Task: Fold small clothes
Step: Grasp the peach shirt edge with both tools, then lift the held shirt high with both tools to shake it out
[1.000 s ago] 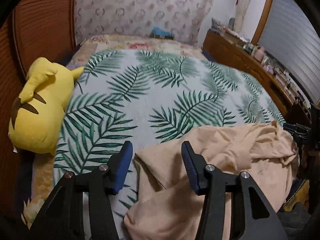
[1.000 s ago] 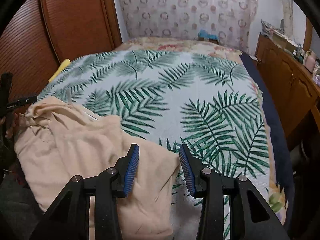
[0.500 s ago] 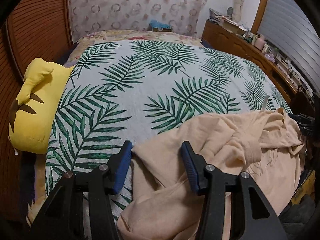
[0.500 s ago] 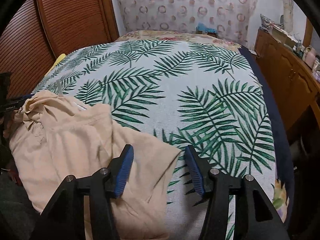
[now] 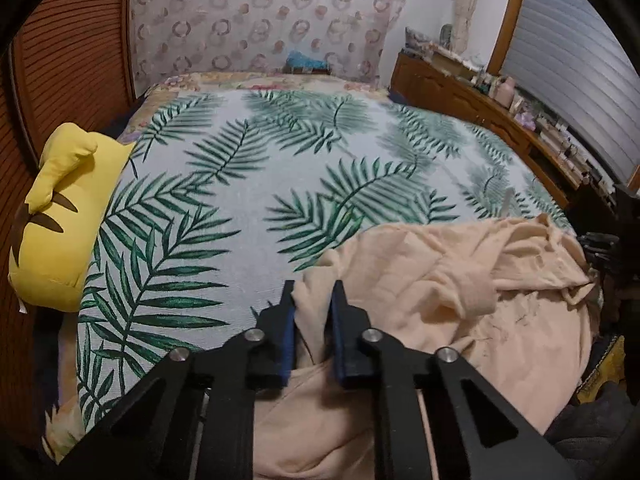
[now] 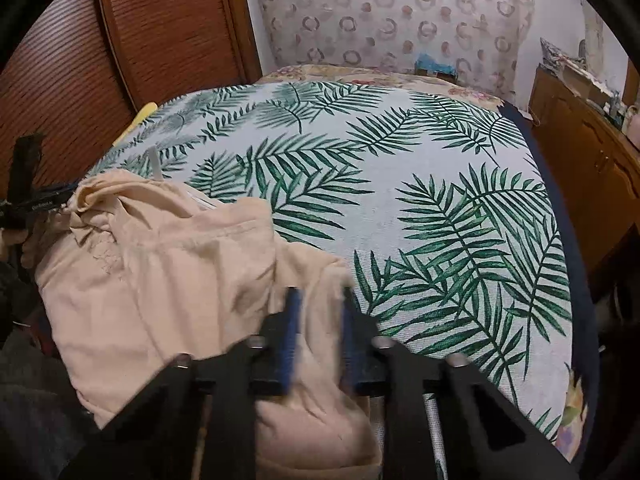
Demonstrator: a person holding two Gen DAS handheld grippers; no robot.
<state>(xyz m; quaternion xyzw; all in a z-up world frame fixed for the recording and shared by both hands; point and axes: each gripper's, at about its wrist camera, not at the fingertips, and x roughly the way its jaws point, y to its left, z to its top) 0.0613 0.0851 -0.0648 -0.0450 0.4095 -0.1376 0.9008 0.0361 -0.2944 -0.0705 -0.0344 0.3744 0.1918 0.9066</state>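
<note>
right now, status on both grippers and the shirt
Left gripper and right gripper have just closed, each pinching a shirt edge. Shirt crumpled, unfolded, at near edge of bed. Yellow plush off to the side, clear.

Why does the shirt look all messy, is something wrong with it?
The peach shirt lies crumpled and bunched at the near edge of the leaf-print bedspread, not flat. That suits folding not yet begun. The left tongs and right tongs have just closed, each pinching a bit of its cloth. Nothing looks torn.

Soft matt peach cloth garment (image 5: 460,280) on woven leaf-print bedspread (image 5: 240,200).
</note>
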